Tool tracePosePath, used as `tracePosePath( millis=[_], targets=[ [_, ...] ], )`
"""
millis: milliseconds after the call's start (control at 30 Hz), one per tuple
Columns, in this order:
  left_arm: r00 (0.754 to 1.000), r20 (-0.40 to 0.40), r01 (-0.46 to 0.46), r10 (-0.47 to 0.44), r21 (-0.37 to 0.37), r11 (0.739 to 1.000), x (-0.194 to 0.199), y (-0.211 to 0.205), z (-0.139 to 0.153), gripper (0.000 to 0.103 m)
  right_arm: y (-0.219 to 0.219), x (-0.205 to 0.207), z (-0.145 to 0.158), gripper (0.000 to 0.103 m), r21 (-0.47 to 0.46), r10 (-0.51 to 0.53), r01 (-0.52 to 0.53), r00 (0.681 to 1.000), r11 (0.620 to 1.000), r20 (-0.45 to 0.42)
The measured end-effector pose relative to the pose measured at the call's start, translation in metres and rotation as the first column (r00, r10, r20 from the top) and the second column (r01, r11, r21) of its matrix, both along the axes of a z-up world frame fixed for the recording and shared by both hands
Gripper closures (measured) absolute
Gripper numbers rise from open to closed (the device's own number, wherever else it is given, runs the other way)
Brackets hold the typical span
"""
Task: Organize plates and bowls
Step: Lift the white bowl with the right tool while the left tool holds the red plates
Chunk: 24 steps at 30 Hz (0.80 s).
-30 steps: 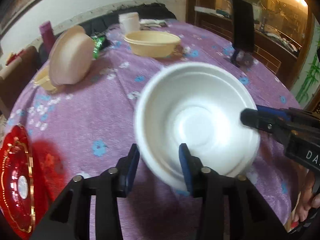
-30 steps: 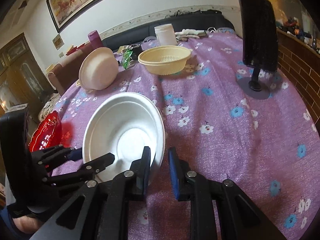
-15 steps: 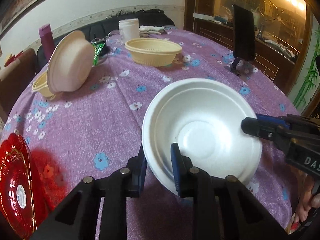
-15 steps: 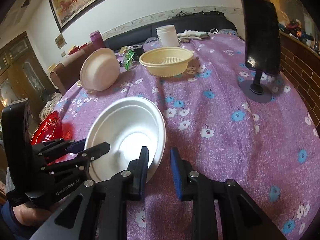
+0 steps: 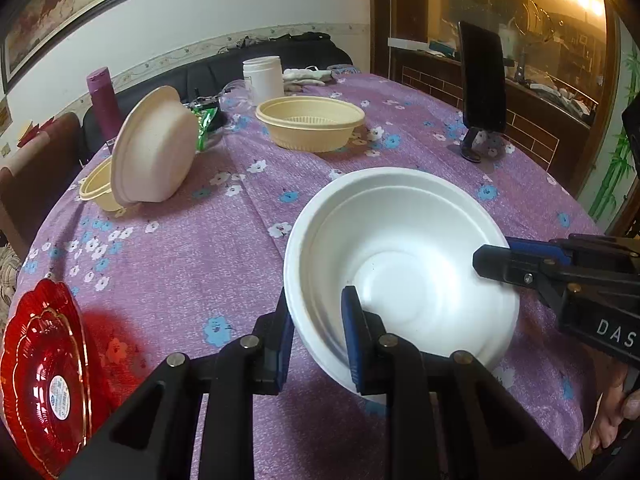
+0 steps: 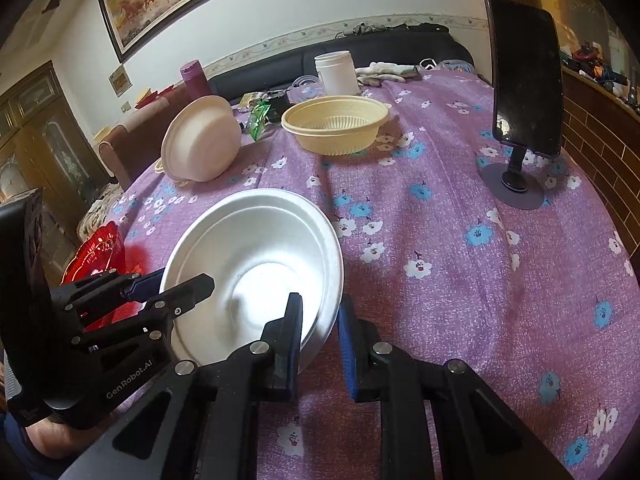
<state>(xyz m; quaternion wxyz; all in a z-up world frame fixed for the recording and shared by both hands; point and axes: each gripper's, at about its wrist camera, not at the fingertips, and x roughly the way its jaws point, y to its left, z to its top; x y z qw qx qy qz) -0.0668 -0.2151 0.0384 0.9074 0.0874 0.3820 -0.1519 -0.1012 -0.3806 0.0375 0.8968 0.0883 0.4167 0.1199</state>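
A white foam bowl [image 5: 404,256] [image 6: 256,264] is held tilted just above the purple flowered tablecloth [image 5: 200,248]. My left gripper [image 5: 316,340] is shut on its near rim. My right gripper [image 6: 320,340] is shut on its opposite rim; it also shows in the left wrist view [image 5: 516,260]. A beige bowl [image 5: 156,148] leans on its side against a small yellow bowl [image 5: 96,192] at the far left. A yellow strainer bowl [image 5: 310,122] stands at the back. A red plate [image 5: 44,376] lies at the left edge.
A phone on a stand [image 6: 524,88] is at the right. A white jar [image 5: 264,76], a maroon bottle [image 5: 102,100] and a green packet [image 5: 204,124] stand at the back. A chair [image 5: 28,176] is at the left.
My left gripper has closed on the bowl's rim. The bowl has been lifted slightly and steadied between both grippers.
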Motion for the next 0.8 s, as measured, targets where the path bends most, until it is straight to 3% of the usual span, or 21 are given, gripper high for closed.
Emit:
tracePosePath(
  millis=[800],
  targets=[
    [0.992,0.077,-0.095,0.097,-0.024,0.995,-0.013,0.046,0.023,0.081,0.046,0.003,0.026,0.083,-0.018,0.085,-0.085,0.996,0.996,0.040]
  ],
)
